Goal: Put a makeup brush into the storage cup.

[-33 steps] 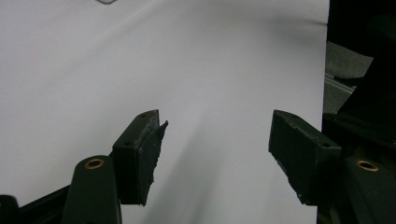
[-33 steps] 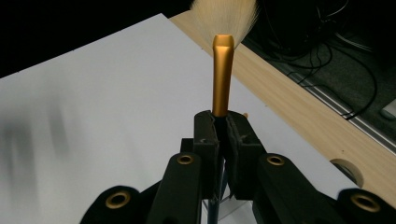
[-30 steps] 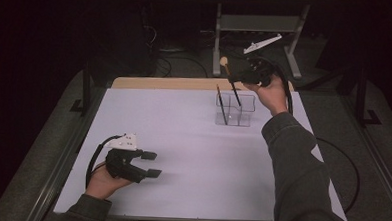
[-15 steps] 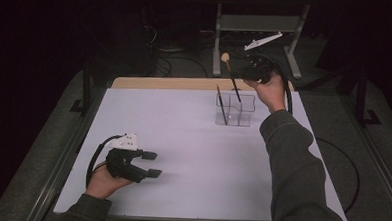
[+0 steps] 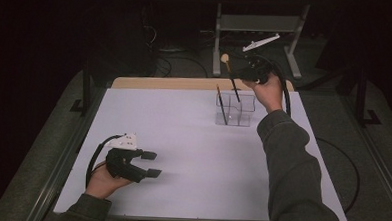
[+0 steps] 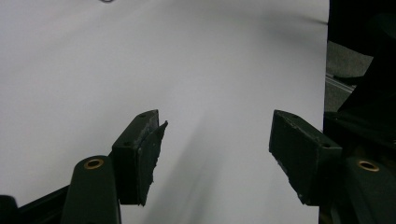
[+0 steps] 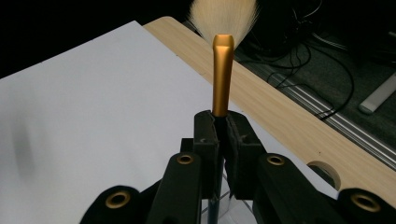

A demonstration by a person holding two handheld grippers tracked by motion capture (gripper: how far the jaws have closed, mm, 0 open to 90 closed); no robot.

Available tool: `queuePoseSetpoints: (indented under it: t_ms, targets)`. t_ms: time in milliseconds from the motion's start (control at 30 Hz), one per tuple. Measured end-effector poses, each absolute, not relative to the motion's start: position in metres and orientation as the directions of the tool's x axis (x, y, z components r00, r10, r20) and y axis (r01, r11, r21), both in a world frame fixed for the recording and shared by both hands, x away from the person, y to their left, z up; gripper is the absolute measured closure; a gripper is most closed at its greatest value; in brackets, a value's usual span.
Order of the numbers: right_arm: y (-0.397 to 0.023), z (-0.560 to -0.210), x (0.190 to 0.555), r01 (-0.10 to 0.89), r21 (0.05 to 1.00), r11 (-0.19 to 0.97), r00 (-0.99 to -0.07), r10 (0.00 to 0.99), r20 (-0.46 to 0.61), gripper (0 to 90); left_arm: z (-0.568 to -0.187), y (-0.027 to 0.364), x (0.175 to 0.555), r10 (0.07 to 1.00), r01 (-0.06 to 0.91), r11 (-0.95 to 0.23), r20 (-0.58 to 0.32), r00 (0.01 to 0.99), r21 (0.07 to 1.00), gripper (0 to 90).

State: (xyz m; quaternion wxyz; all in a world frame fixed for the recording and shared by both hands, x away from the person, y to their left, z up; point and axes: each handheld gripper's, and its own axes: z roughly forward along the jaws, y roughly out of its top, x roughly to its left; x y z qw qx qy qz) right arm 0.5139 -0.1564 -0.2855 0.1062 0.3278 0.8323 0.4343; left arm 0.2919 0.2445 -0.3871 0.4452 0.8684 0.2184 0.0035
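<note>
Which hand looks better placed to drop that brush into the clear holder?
The right. Its gripper is shut on the brush, right above the clear holder. The left gripper sits open and empty, far off near the table's front edge.

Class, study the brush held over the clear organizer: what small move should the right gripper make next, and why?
Probably lower it straight down. The right gripper is shut on the brush, bristles up, and the handle's lower end seems to sit at the organizer's rim, beside a compartment that holds a pencil. Lowering should seat the brush before release.
</note>
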Motion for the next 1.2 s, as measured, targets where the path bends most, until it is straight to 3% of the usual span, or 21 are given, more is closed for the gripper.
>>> queuePoseSetpoints:
  t_ms: [1200]
  targets:
    - [-0.153,-0.309,0.516,0.481,0.777,0.405,-0.745,0.656,0.119,82.8,-0.389,0.244,0.292,0.384,0.386,-0.509,-0.199,0.902,0.77,33.2]
